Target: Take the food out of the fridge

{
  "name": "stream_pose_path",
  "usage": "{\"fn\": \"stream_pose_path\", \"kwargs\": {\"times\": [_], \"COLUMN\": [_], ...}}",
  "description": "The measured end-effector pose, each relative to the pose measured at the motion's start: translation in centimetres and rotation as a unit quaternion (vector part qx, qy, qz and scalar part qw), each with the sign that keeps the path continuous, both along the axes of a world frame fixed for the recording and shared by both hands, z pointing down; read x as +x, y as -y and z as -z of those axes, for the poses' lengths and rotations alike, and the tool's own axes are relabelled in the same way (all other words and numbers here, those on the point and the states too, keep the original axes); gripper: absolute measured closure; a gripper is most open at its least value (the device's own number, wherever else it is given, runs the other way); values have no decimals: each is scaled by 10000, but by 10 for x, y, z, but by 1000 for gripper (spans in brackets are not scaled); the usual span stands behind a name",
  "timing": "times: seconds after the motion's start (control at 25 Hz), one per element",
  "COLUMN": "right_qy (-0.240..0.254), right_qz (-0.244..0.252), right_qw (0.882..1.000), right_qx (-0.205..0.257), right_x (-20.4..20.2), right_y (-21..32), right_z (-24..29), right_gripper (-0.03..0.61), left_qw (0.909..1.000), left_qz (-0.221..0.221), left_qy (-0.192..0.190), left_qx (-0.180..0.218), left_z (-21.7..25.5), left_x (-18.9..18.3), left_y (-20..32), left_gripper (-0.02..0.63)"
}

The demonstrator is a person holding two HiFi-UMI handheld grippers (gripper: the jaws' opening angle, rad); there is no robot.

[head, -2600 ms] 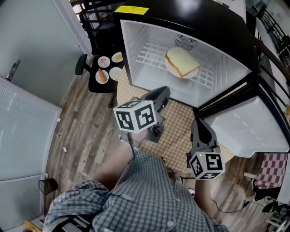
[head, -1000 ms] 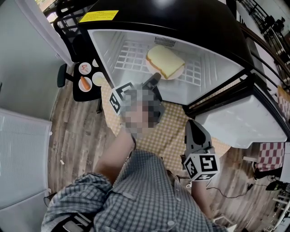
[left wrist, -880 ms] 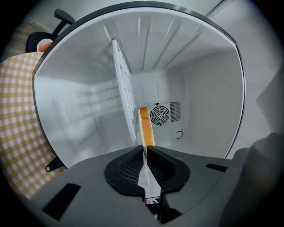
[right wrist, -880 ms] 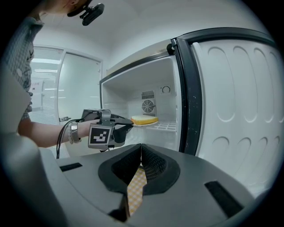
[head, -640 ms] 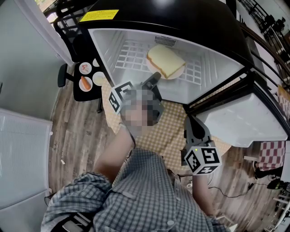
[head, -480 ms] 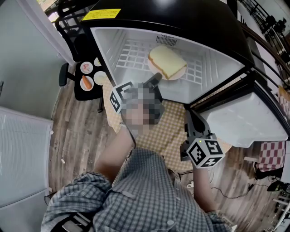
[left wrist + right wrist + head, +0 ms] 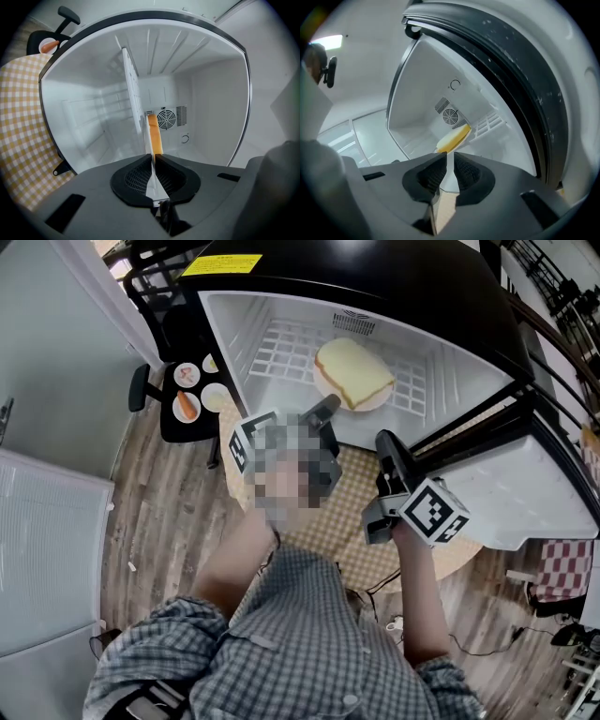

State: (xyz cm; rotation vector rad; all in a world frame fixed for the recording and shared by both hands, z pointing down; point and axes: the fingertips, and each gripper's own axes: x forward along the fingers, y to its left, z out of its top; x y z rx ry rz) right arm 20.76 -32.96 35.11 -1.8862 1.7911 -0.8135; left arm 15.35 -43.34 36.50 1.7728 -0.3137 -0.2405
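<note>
Your left gripper point(image 7: 327, 409) and right gripper point(image 7: 384, 441) face the fridge point(image 7: 234, 326) — both jaws closed, empty. Bread point(image 7: 353, 374) lies inside.

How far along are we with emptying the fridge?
Done: the fridge stands open. In hand: nothing; the left gripper and right gripper both point into it from outside, jaws nearly closed and empty. Left: the bread on its plate sits on the wire shelf, untouched, to be gripped and brought out.
</note>
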Motion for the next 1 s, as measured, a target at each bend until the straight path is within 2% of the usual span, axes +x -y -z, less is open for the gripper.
{"fn": "stream_pose_path", "kwargs": {"times": [0.12, 0.2, 0.36, 0.6, 0.84, 1.0], "right_qy": [549, 853, 1221, 1380, 1291, 1201], "right_qz": [12, 13, 64, 21, -15, 141], "right_qw": [9984, 9961, 9908, 9888, 9906, 9913], "right_qx": [113, 227, 575, 563, 449, 525], "right_x": [3, 5, 9, 9, 11, 7], "right_y": [11, 18, 32, 41, 44, 46], "right_z": [-7, -10, -4, -7, -12, -10], "right_gripper": [562, 512, 505, 505, 506, 512], "left_qw": [10000, 10000, 10000, 9999, 9996, 9994], "left_qz": [-13, -36, -49, -97, -199, -220], "left_qy": [-9, -4, 20, 23, 69, 113], "left_qx": [1, 3, 32, 82, 166, 222], "left_z": [0, 0, 0, 0, -1, -3], "left_x": [-2, -2, -4, -7, -10, -14], "left_y": [-1, -2, -2, -5, -8, -10], "left_gripper": [584, 584, 584, 584, 584, 584]}}
